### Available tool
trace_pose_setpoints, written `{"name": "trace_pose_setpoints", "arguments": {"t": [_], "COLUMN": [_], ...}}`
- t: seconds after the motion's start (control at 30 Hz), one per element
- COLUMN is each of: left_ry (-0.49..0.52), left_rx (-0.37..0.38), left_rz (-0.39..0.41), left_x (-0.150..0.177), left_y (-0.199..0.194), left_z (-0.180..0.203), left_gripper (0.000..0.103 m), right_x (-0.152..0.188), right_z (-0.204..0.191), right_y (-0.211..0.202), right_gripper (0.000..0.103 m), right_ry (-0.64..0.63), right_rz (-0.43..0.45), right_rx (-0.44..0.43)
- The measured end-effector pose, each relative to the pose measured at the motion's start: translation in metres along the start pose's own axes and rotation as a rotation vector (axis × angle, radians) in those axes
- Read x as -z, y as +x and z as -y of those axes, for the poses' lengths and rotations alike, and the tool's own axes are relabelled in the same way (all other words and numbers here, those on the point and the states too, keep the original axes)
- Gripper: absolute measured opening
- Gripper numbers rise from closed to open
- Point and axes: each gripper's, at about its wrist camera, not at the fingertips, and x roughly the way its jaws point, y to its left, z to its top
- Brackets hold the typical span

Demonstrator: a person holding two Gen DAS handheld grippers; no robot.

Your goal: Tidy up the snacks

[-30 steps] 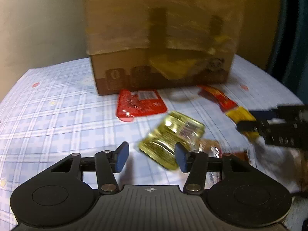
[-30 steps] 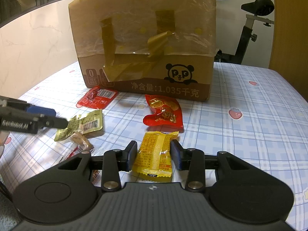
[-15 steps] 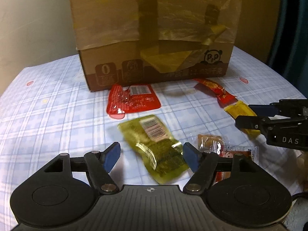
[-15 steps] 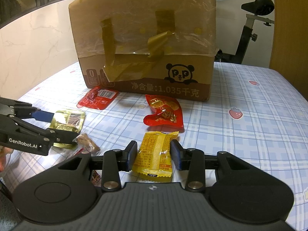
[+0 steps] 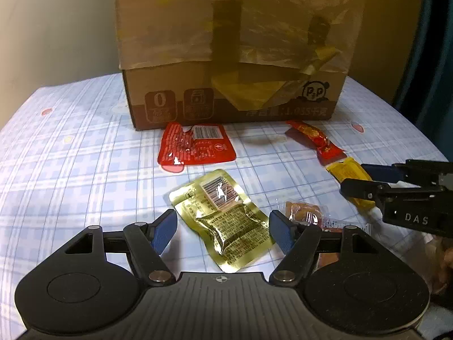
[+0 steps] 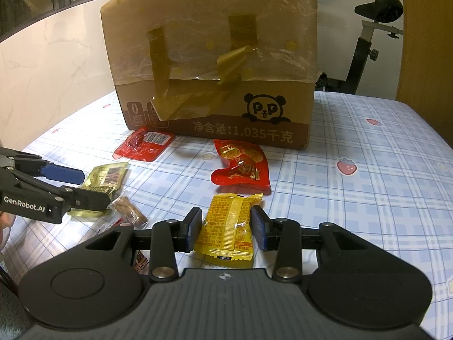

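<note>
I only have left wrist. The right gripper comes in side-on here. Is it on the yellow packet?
Observer: The right gripper straddles the yellow packet, one pad close to each long edge. I can't tell if it's squeezing.
Operator: Packet lifted?
Observer: It looks flat on the tablecloth, seam side up.
Operator: Anything behind the box?
Observer: An exercise bike stands behind the cardboard box, off its right side.
</note>
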Motion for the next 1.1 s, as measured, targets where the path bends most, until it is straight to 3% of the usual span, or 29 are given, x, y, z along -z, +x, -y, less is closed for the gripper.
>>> {"name": "trace_pose_setpoints", "arguments": {"t": [0.33,0.57,0.7,0.9,1.1], "left_ry": [-0.092,-0.065,-0.063,-0.145,-0.157], "left_rx": [-0.053,-0.108,-0.108,-0.089,-0.137], "left_rz": [-0.036,-0.033,-0.042,-0.028,-0.039], "left_x": [-0.007,-0.011,-0.008,0.0,0.001], "left_y": [0.006,0.013,0.007,-0.008,-0.005], "left_z": [0.002,0.007,0.006,-0.006,-0.012], "left_gripper": [0.074,0.074,0.074,0.074,0.074], "right_x": [0.0,0.0,0.0,0.0,0.0], "right_z": [0.0,0.0,0.001,0.001,0.002], "right_y": [0.0,0.0,0.0,0.0,-0.001], "right_gripper": [0.041,0.041,0.041,0.041,0.041], "right_ry": [0.002,0.003,0.009,0.014,0.019], "right_rz": [0.001,0.001,0.002,0.003,0.004], "right_rx": [-0.002,-0.003,-0.006,-0.01,-0.015]}}
